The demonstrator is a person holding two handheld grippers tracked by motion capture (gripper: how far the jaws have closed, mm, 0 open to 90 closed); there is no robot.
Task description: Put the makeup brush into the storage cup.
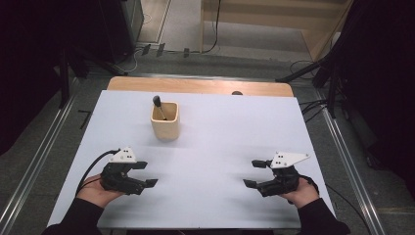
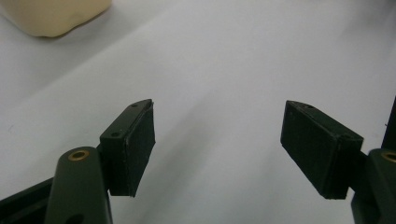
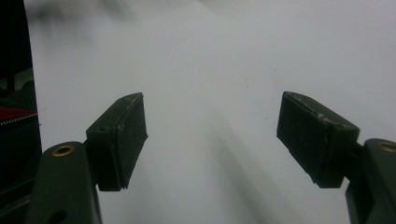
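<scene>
Count: 2 grippers, 1 cup, 1 utensil, 1 table.

Left gripper [image 1: 146,174] sits at the near-left of the table [image 1: 220,147], held in the person's left hand [image 1: 98,192]. Jaws spread wide, nothing between them. In the left gripper view its 2 black pads [image 2: 135,147] stand far apart over bare white surface, both empty.

Right gripper [image 1: 253,173] mirrors it at the near-right, held in the right hand [image 1: 301,192]. Jaws also wide apart and empty. Right gripper view confirms: 2 pads [image 3: 122,137] with white tabletop in the gap; the one on the right side of that view has light scuffs on its top edge.

Both grippers point inward toward each other, well apart, each with 1 grey three-cornered plate on top. A black cable trails from the left one off the table's left edge.

Cup [image 1: 165,120]: 1 pale beige, square-ish holder with rounded corners, upright, open top. It stands on the far half of the table, left of centre, closer to the left gripper than the right, touching neither. A blurred corner of it shows at the top-left of the left gripper view [image 2: 51,16].

Utensil [image 1: 158,105]: 1 dark-handled item standing in the cup, leaning toward the far-left rim, rounded black end sticking out above it. Lower end is hidden inside the cup; can't tell what kind of tool it is.

Table top is white, with a wooden strip along the far edge.
</scene>
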